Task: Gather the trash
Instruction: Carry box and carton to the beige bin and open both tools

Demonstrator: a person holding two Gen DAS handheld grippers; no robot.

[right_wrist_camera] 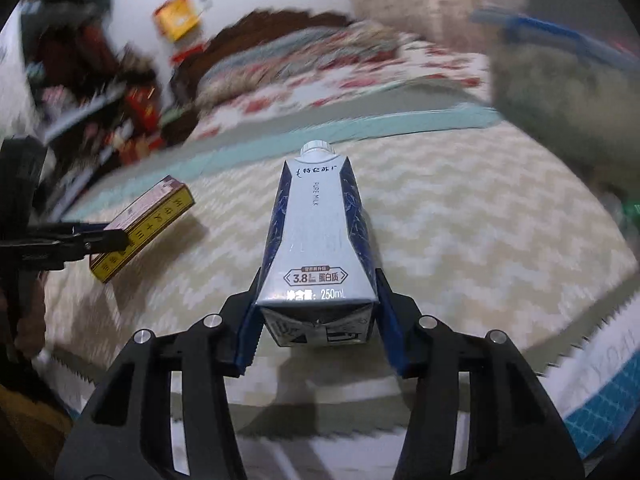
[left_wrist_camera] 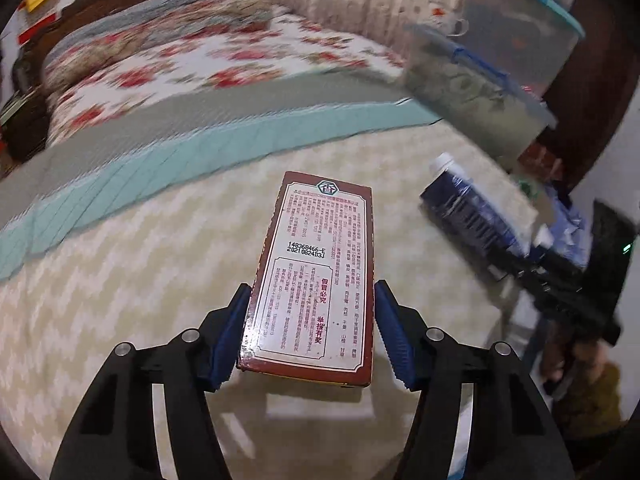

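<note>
My left gripper [left_wrist_camera: 312, 300] is shut on a brown box [left_wrist_camera: 316, 276] with a white printed label, held above the bed. The same box [right_wrist_camera: 144, 228] shows its yellow side in the right wrist view, clamped by the left gripper [right_wrist_camera: 104, 242]. My right gripper [right_wrist_camera: 318, 280] is shut on a silver and dark blue 250 mL milk carton [right_wrist_camera: 318, 240] with a white cap, held above the bed. The carton [left_wrist_camera: 468, 208] and the right gripper behind it also show at the right of the left wrist view.
A bed with a cream zigzag blanket [left_wrist_camera: 120, 300], a teal quilt strip [left_wrist_camera: 160, 160] and a floral cover [left_wrist_camera: 180, 60] lies below. Clear storage bins with blue lids [left_wrist_camera: 500, 60] stand at the far right. Cluttered shelves [right_wrist_camera: 100, 92] stand at the left.
</note>
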